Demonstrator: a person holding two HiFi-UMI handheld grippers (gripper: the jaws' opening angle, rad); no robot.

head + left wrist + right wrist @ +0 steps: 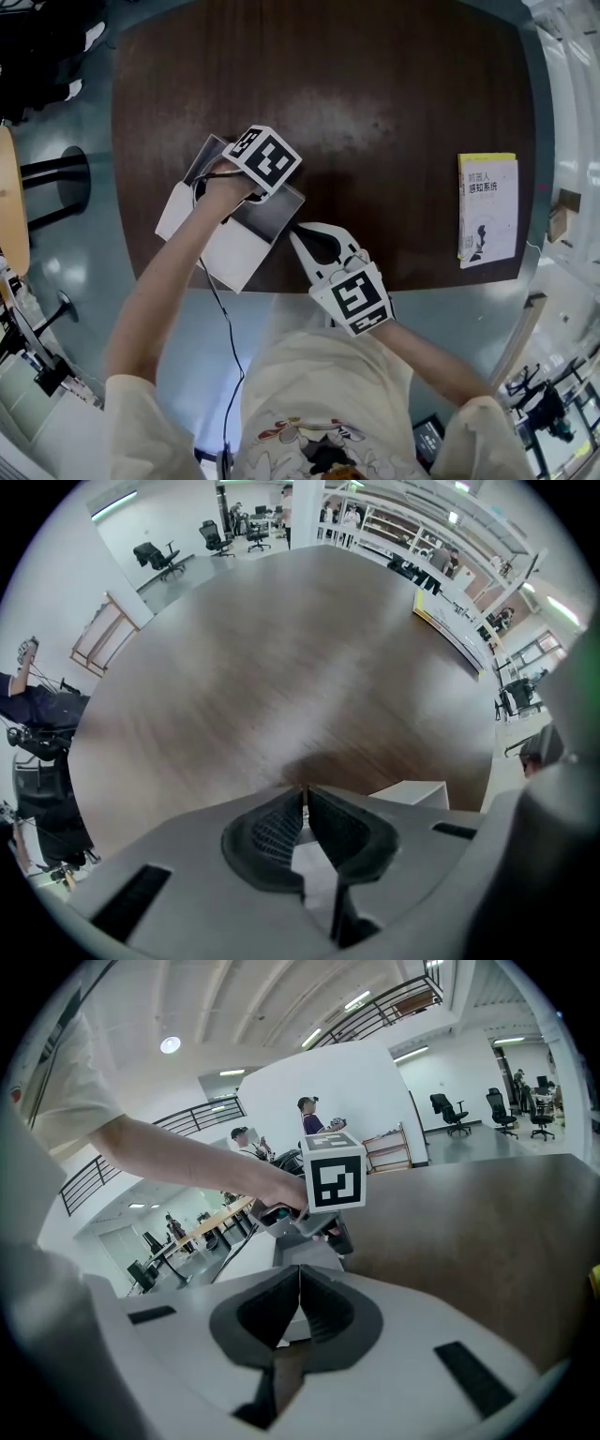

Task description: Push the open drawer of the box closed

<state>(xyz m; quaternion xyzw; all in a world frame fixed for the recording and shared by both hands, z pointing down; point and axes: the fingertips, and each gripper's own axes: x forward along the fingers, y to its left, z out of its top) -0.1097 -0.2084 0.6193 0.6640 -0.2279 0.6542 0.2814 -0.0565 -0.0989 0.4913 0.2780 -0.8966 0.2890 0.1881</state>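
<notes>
Box (225, 255) sits at the near-left edge of the desk (375, 112), drawer (272, 211) open. Left hand-held gripper (306, 791), jaws together, points down at it, likely as a blunt pusher. Right hand-held gripper (299, 1274), also together, waits just right of the box.

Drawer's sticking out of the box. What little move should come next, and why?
Probably press the left gripper, jaws shut and pointing down over the drawer, sideways so the drawer slides into the box. The grey drawer shows open, and the right gripper, jaws shut too, just sits beside it.
</notes>
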